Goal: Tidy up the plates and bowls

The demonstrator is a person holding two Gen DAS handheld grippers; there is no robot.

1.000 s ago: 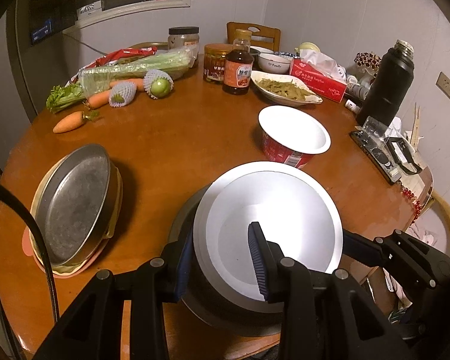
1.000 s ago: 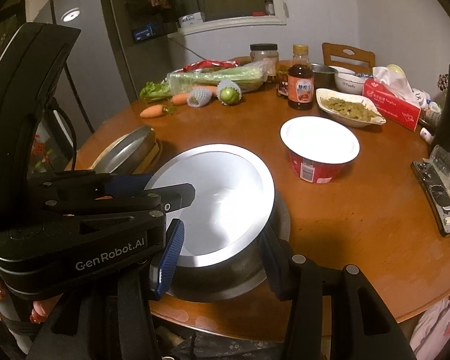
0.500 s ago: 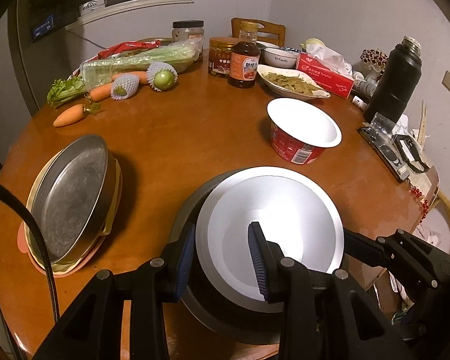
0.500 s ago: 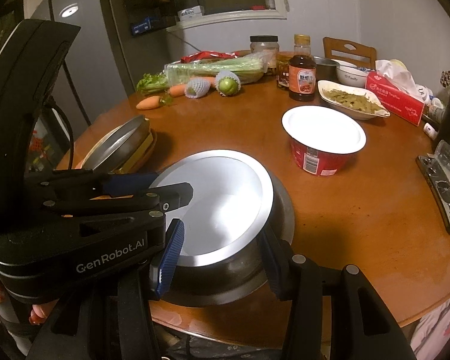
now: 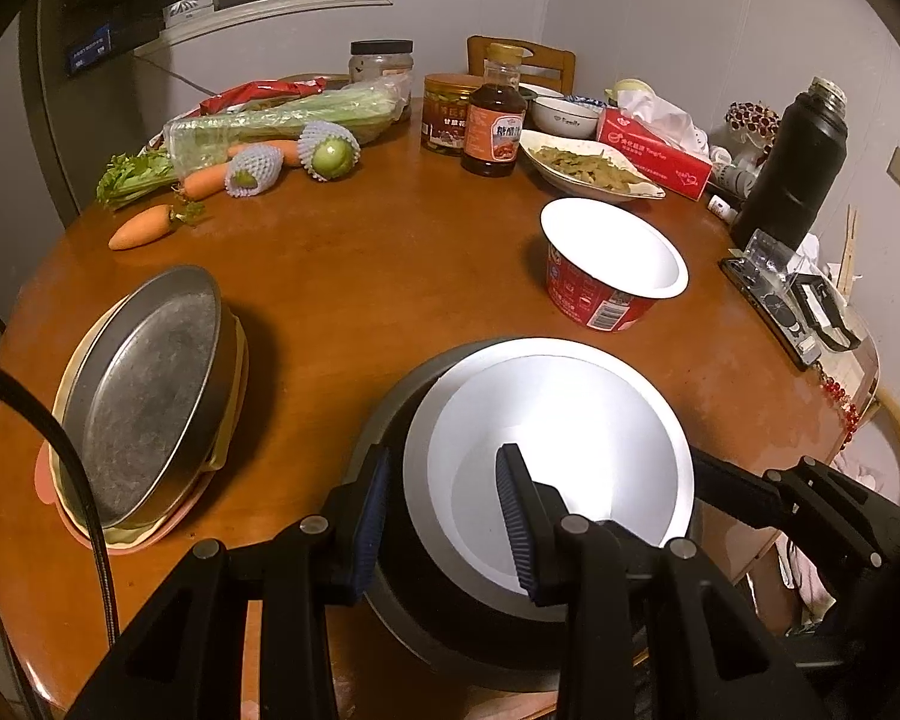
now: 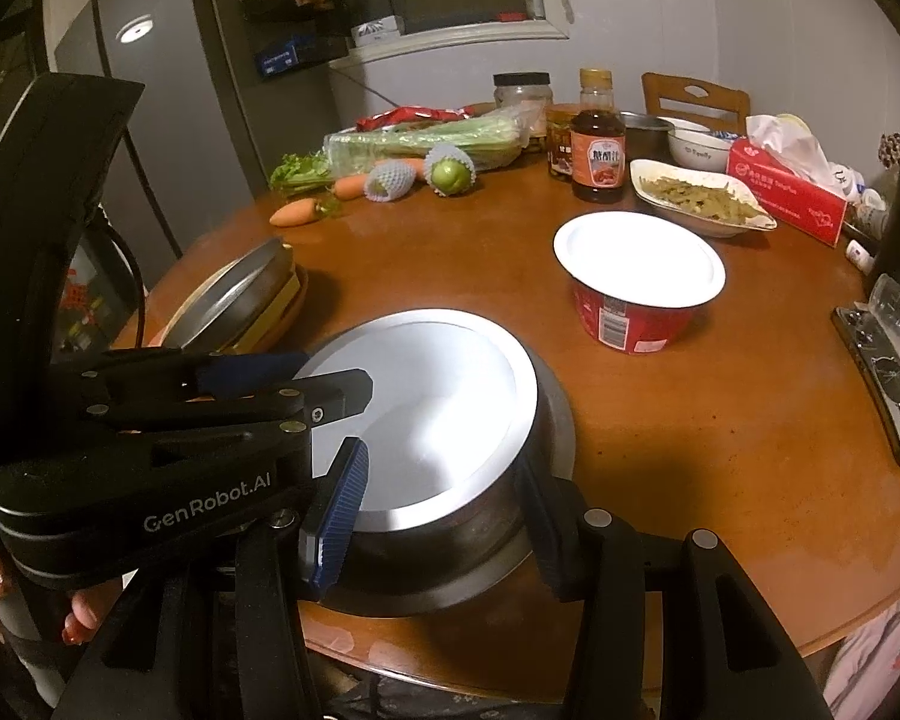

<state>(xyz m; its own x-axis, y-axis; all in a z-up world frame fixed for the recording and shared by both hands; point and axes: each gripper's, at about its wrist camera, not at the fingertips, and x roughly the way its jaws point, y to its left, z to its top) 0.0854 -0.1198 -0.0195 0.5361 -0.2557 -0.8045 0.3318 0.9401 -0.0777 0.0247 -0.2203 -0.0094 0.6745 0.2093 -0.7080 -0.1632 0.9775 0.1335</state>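
The left gripper [image 5: 441, 516] clamps the near-left rim of the metal bowl [image 5: 576, 450]: one blue pad sits outside the wall and the other inside the basin. The right gripper [image 6: 435, 510] straddles the near side of the same bowl [image 6: 426, 408], with one pad at the rim and the other against the outer wall. Both sets of jaws stand narrow and both appear to press on the bowl; contact of the right-hand pads is less clear than that of the left.

The metal bowl sits inside a darker, wider bowl [image 5: 390, 438], whose rim shows around it on the left and front. This nested pair is at the near edge of the round wooden table [image 5: 360, 276].

Status of the task, judged from the layout:
- Done: a metal pan [image 5: 144, 396] lies tilted on a stack of flatter plates [image 5: 150, 540] at the left of the table, and the metal bowl is seated in the dark bowl.
- Open: the red paper bowl [image 5: 612, 276] stands alone near the middle of the table. A white ceramic bowl [image 5: 564, 117] stands at the far side. The oval dish of food [image 5: 588, 171] is probably not part of the job.

The task therefore appears to be partly complete. The likely next step is either to release the nested bowl or to carry it toward the stack. If the pair is lifted by the inner bowl alone, the dark bowl may stay behind or slip.
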